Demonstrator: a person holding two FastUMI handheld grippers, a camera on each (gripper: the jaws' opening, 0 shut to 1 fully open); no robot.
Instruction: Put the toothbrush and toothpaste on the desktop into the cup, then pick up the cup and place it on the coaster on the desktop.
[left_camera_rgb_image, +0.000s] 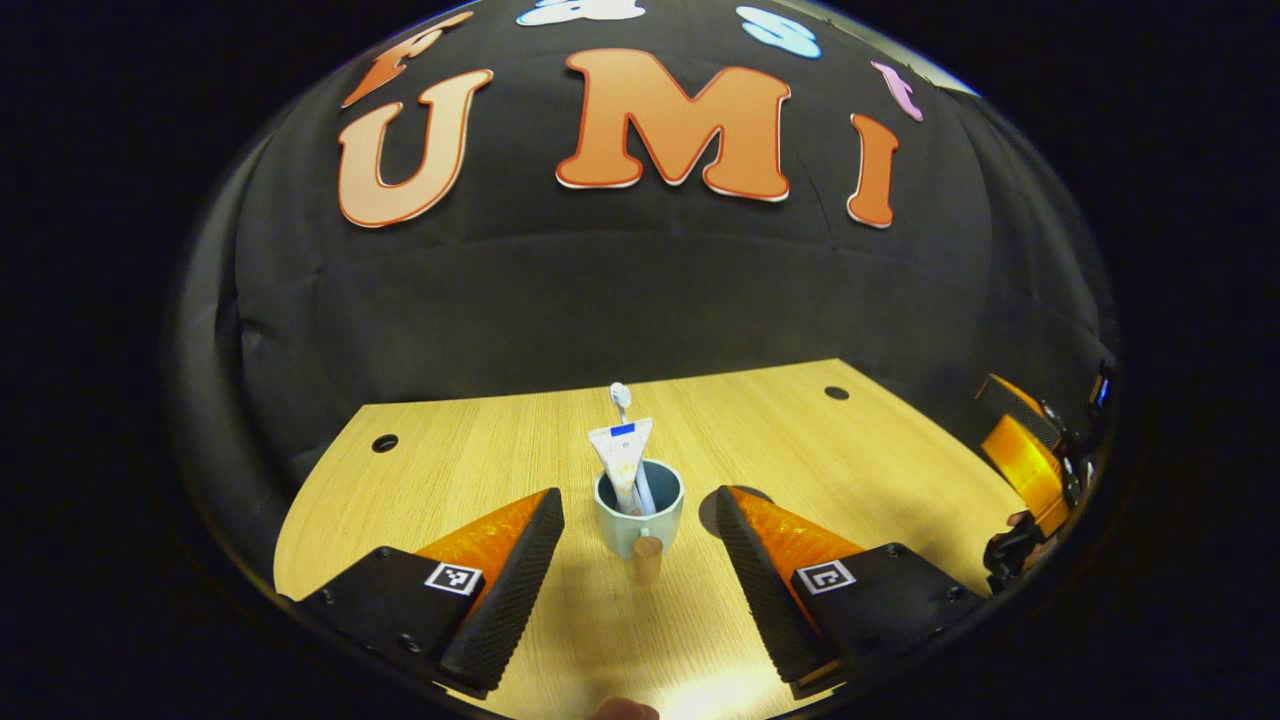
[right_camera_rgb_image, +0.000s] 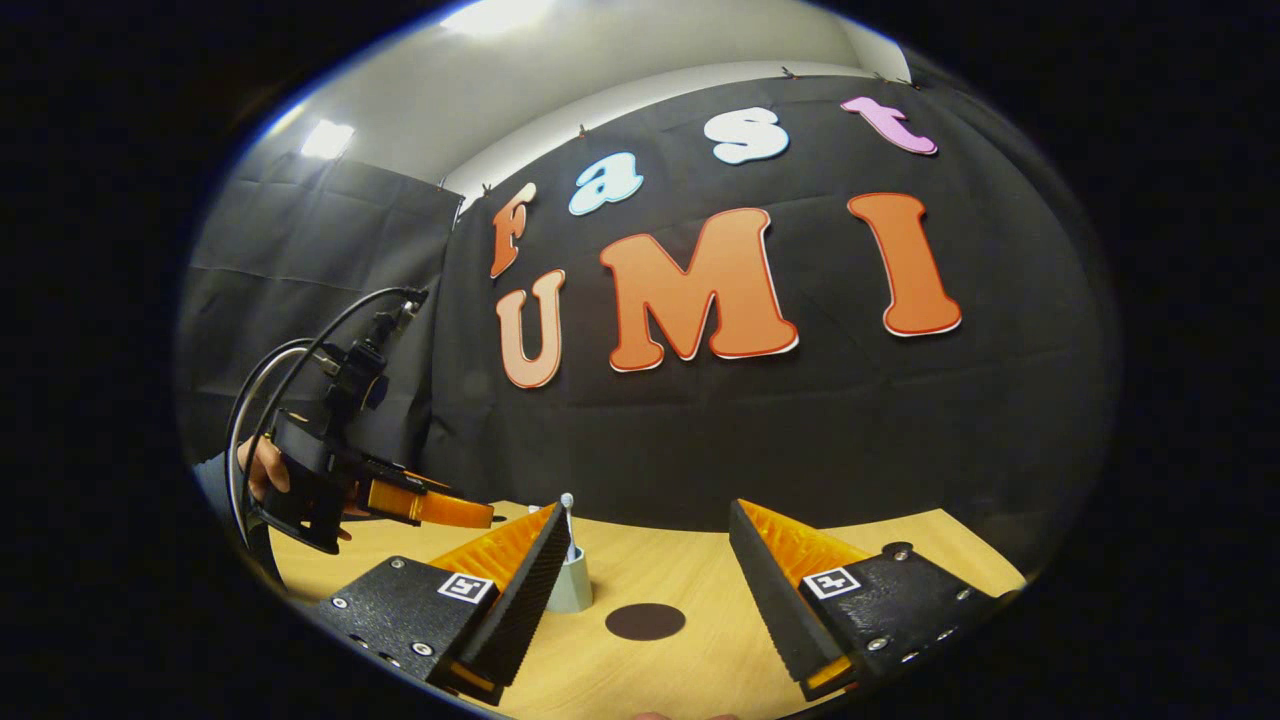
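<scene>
On the desk (left_camera_rgb_image: 850, 450) the cup (left_camera_rgb_image: 640, 515), brush (left_camera_rgb_image: 620, 396) and paste (left_camera_rgb_image: 622, 455) inside, stands between the wide left tool's (left_camera_rgb_image: 640, 520) fingers, coaster (right_camera_rgb_image: 645, 621) just beside, right tool (right_camera_rgb_image: 640, 585) wide too.

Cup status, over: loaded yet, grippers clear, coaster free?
Both grippers open, left gripper lined up on cup. Toothbrush and toothpaste inside. Cup not yet on coaster; coaster bare.
</scene>
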